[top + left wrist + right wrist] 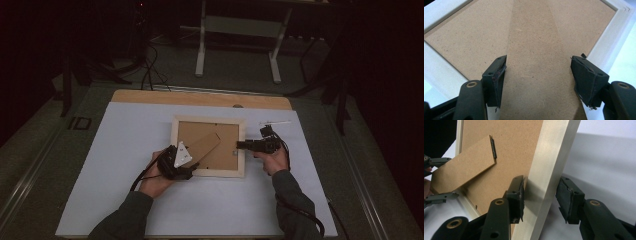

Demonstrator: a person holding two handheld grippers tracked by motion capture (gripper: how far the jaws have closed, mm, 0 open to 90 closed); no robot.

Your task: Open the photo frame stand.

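My left gripper (186,161) sits at the near-left corner of the picture frame (241,146), jaws spread wide around the brown easel stand (536,75); left pad touches its edge, right pad stands clear. My right gripper (540,195) straddles the frame's pale right rail (549,170), jaws wide, left pad touching it, right pad off. The frame lies back-side up mid-table on the white sheet (125,145), stand angled across the backing board (519,147).
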